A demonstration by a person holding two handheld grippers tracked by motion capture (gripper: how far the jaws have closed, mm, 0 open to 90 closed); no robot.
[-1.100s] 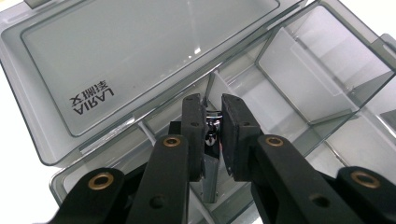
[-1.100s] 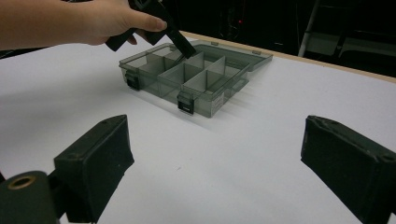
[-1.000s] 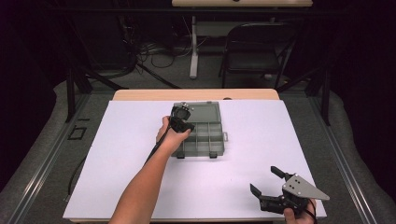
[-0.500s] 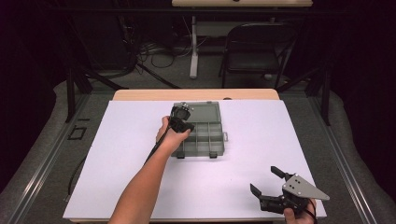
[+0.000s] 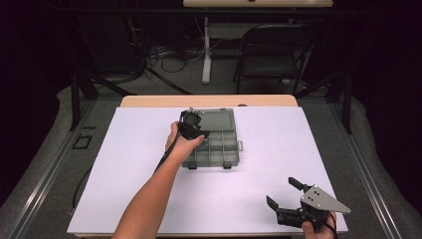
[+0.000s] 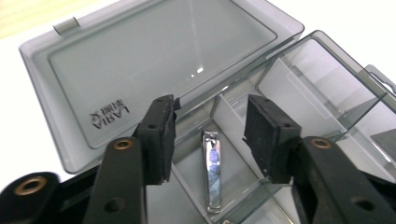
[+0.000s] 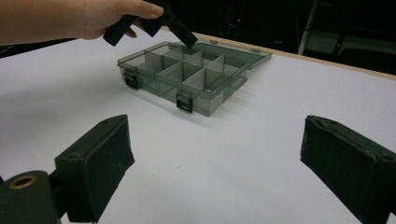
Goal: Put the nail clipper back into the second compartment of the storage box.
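White table (image 5: 124, 164), dark room, folding chair (image 5: 271, 50) and cables on the floor beyond the far edge. Smoky grey compartment box (image 5: 219, 147) sits mid-surface toward the far edge, lid (image 6: 154, 60) folded flat open behind it. Left gripper (image 6: 210, 133) hovers over the box's far-left compartments, jaws apart, nothing between them. Nail clipper (image 6: 212, 175) lies flat in the compartment right under those jaws, not touched. Right gripper (image 5: 288, 196) is held near the table's near-right corner, well apart from the box, jaws spread wide, empty. Two black latches (image 7: 184, 101) on the box's near wall.
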